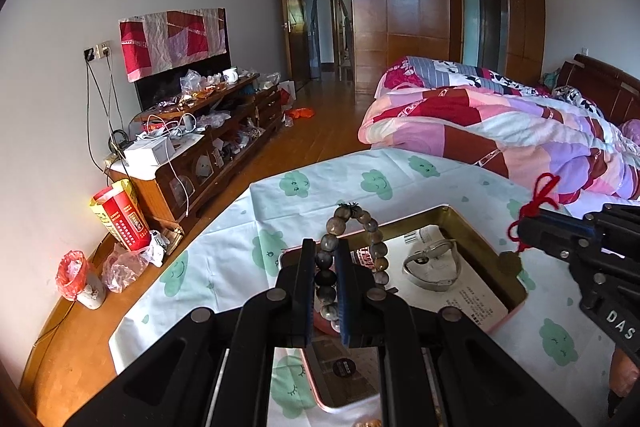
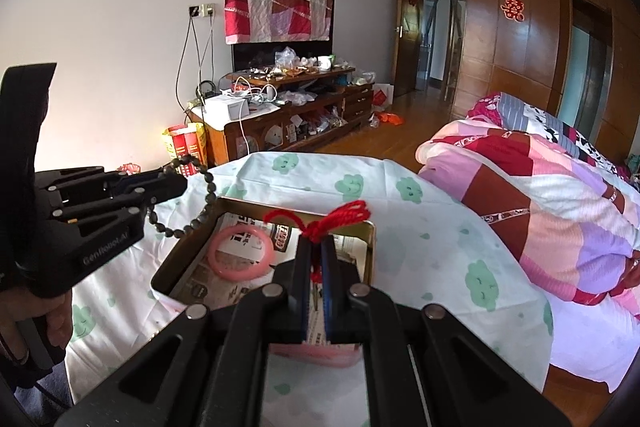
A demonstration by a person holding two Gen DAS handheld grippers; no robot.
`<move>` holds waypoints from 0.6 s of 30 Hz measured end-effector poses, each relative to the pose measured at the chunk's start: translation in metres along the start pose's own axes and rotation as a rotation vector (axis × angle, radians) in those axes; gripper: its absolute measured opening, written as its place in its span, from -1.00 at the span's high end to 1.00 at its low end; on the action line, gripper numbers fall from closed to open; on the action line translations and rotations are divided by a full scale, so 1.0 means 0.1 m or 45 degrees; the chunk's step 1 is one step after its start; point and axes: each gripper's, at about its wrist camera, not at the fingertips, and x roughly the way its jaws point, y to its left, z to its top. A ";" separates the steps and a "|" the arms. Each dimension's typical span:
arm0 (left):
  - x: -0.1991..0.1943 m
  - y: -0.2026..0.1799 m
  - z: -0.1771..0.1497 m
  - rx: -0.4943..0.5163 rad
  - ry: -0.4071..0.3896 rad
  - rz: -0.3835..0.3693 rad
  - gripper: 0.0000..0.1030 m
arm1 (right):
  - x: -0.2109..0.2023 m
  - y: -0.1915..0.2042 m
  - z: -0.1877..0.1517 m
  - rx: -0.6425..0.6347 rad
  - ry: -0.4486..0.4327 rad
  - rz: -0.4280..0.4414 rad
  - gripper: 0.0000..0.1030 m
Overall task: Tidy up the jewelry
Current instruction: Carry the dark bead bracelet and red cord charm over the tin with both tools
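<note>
Left gripper (image 1: 325,259) pinches the bead bracelet (image 1: 360,223); right gripper (image 2: 316,255), at 3 o'clock, pinches the red cord (image 2: 320,223) over the tin (image 2: 370,251).

Glossy metal tin (image 1: 486,227), polished bead bracelet (image 1: 362,227), matt printed cotton tablecloth (image 1: 320,187)

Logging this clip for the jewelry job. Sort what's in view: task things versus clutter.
Job:
- bead bracelet, clamped in left tool
- red cord charm, clamped in right tool
- tin box
- silver bangle and pink bangle, inside the tin

Clutter:
- quilt
- TV cabinet
- red carton
</note>
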 end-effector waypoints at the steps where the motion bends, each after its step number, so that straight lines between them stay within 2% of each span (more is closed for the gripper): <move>1: 0.02 0.00 0.00 -0.001 0.004 0.001 0.84 | 0.05 0.01 0.01 -0.004 0.008 0.004 0.88; 18: 0.39 -0.07 -0.10 0.008 0.119 -0.009 0.84 | 0.65 0.01 -0.13 -0.027 0.209 -0.005 0.87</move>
